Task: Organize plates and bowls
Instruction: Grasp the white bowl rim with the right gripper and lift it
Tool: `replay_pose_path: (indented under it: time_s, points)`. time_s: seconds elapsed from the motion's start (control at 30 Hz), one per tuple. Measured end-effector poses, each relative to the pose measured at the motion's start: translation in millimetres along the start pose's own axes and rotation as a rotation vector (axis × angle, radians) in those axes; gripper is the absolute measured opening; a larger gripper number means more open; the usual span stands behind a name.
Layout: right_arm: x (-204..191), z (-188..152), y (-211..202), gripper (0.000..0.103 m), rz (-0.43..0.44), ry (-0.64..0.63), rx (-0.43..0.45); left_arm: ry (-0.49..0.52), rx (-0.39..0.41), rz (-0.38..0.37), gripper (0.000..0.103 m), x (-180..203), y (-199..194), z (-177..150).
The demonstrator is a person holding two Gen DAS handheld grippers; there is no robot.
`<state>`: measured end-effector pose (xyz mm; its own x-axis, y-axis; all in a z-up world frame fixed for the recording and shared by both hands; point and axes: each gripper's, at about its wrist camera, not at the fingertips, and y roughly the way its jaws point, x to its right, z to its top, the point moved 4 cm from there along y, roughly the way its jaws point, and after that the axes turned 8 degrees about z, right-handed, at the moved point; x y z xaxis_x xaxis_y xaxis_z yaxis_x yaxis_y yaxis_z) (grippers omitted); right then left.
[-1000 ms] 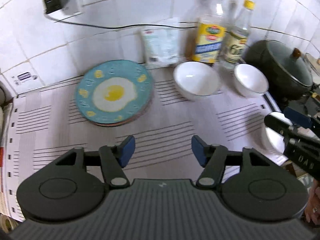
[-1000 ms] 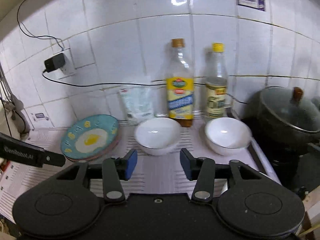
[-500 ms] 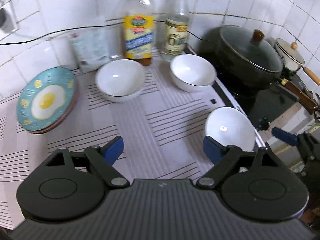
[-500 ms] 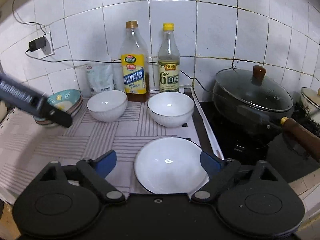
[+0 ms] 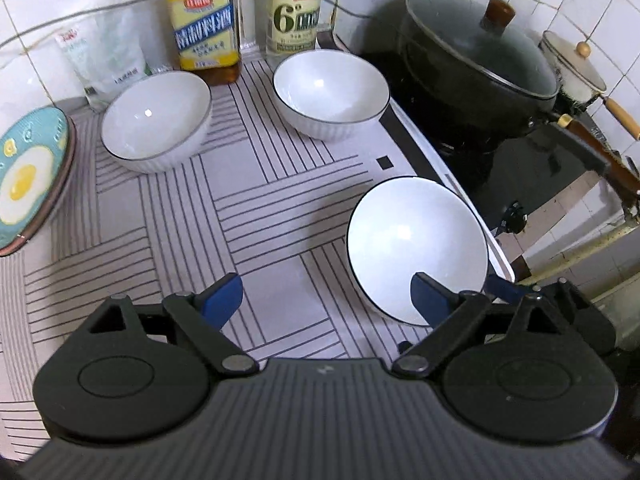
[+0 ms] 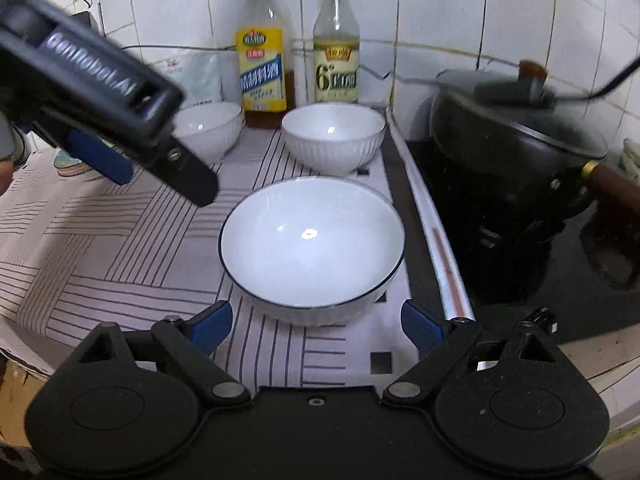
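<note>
Both claws wide apart and empty: right claw (image 6: 316,326) flanking the near bowl (image 6: 312,246), left claw (image 5: 326,300) beside it above the counter (image 5: 256,216).

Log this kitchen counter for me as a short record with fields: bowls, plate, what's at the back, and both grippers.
bowls: three white, upright, apart; near bowl, back right bowl, back left bowl
plate: egg-pattern plate, far left on the striped mat
back wall: two bottles, white packet
stove side: lidded black pot
left gripper: open, empty
right gripper: open, just short of the near bowl
</note>
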<state>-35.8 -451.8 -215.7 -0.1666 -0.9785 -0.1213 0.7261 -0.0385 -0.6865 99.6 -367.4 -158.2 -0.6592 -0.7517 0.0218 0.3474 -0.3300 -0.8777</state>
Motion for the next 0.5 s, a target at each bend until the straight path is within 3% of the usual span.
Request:
replay_pose_path:
  time_s: [0.43, 0.5]
  points:
    - [11.4, 0.6, 46.2, 0.094, 0.068, 0.015, 0.005, -0.041, -0.077, -0.008, 0.087, 5.9, 56.9, 3.2]
    - [11.6, 1.6, 49.6, 0.095, 0.075, 0.021, 0.009, -0.057, -0.082, -0.022, 0.074, 4.3, 61.1, 1.6]
